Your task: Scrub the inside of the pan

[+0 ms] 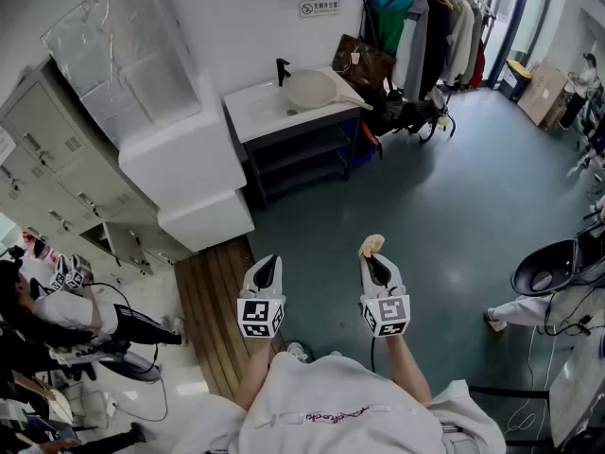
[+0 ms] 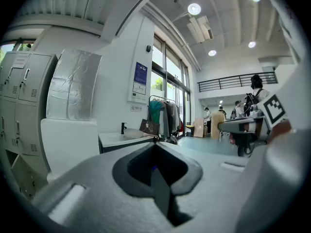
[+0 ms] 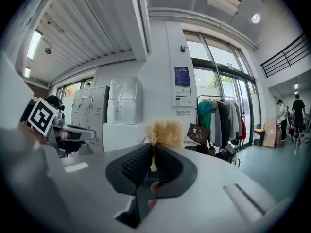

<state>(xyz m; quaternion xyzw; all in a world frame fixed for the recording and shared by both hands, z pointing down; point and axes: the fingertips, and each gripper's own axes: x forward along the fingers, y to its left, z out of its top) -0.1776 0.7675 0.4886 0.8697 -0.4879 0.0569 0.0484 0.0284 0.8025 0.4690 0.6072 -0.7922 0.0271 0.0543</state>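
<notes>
A pale round pan (image 1: pixel 310 88) lies on the white sink counter (image 1: pixel 255 107) far ahead, against the back wall. Both grippers hang in mid-air well short of it, over the floor. My right gripper (image 1: pixel 374 257) is shut on a yellowish scrubbing pad (image 1: pixel 371 245); in the right gripper view the fluffy pad (image 3: pixel 165 132) sticks out past the closed jaws. My left gripper (image 1: pixel 266 270) is shut with nothing between its jaws, which meet in a dark seam in the left gripper view (image 2: pixel 156 171). The counter and tap (image 2: pixel 124 127) show small and distant there.
A white stepped cabinet (image 1: pixel 184 173) and grey lockers (image 1: pixel 57 159) stand at the left. A clothes rack (image 1: pixel 430 17) and a brown bag (image 1: pixel 362 62) are beside the counter. A wooden platform (image 1: pixel 213 301) lies left of my feet. Machines and seated people flank both sides.
</notes>
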